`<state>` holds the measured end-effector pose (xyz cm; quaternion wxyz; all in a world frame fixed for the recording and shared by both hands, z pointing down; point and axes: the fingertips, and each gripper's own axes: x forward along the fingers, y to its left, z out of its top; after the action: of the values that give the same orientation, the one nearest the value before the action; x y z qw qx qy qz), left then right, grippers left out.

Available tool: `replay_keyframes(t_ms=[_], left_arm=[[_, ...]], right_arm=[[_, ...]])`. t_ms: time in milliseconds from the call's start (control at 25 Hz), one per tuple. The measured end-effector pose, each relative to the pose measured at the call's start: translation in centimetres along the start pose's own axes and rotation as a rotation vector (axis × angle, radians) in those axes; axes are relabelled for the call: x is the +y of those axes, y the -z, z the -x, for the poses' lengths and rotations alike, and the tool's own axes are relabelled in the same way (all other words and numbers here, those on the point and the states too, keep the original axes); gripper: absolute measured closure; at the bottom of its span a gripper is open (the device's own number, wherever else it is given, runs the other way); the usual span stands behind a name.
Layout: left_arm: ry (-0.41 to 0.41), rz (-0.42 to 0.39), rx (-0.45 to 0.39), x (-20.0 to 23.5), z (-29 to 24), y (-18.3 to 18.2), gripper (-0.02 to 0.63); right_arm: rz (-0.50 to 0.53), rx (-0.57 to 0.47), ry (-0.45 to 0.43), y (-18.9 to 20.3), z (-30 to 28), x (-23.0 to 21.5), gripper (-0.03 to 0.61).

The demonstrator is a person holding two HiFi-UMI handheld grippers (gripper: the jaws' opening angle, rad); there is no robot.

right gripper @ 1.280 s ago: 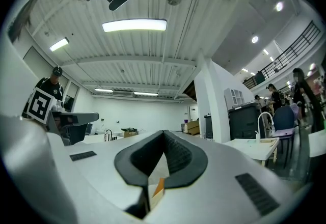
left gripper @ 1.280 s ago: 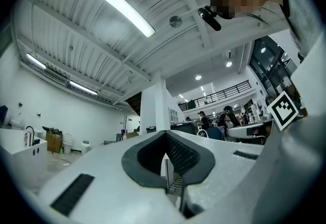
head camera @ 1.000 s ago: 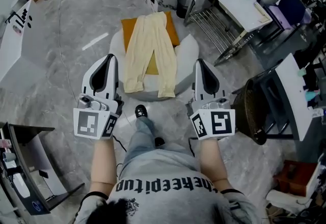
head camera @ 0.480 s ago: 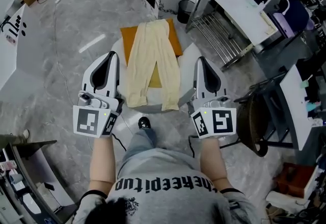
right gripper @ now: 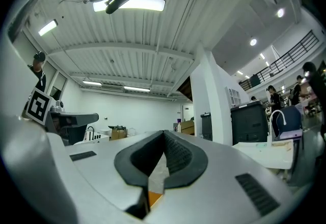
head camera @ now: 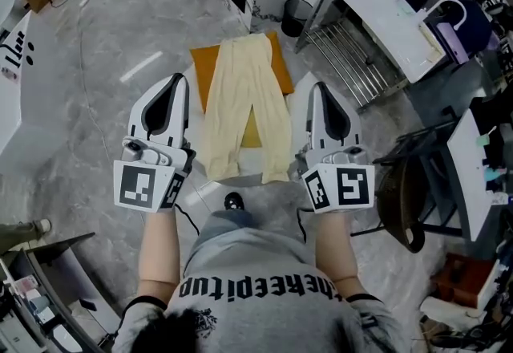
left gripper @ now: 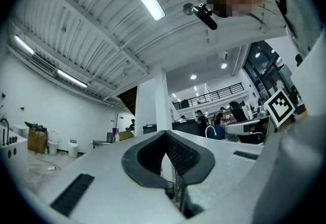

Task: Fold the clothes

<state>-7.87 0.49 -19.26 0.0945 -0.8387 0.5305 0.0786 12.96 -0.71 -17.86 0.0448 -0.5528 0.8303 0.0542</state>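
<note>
Grippers advanced: trousers (head camera: 239, 75) now between left gripper (head camera: 175, 83), right gripper (head camera: 321, 91); jaws closed, empty.

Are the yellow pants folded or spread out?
Spread out: the yellow pants lie full length, both legs apart, on the orange mat.

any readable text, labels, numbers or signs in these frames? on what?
"heepitu": print on the person's shirt, seen upside down; the letters at both ends are unclear.
No words: square markers on the left cube and the right cube are patterns only.
Unreadable: black marks on the white panel at far left are too small.
</note>
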Motion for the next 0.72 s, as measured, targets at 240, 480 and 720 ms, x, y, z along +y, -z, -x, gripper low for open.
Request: replay_keyframes(t_ms=[240,480,720], left_arm=[[0.022,0.013,0.011,3.2,-2.2,1.9,0.611],[0.046,0.039,0.044,5.1,-3.8,4.6,0.611],[0.064,0.068,0.091,5.7,-4.5,7.8,0.611]], right_arm=[[0.003,0.014,0.019,1.3,-3.6,0.6,0.577],[-0.006,0.064,0.039,3.8,-5.8,0.8,0.577],[-0.033,0.14,0.051,7.3,-6.4,0.7,0.577]])
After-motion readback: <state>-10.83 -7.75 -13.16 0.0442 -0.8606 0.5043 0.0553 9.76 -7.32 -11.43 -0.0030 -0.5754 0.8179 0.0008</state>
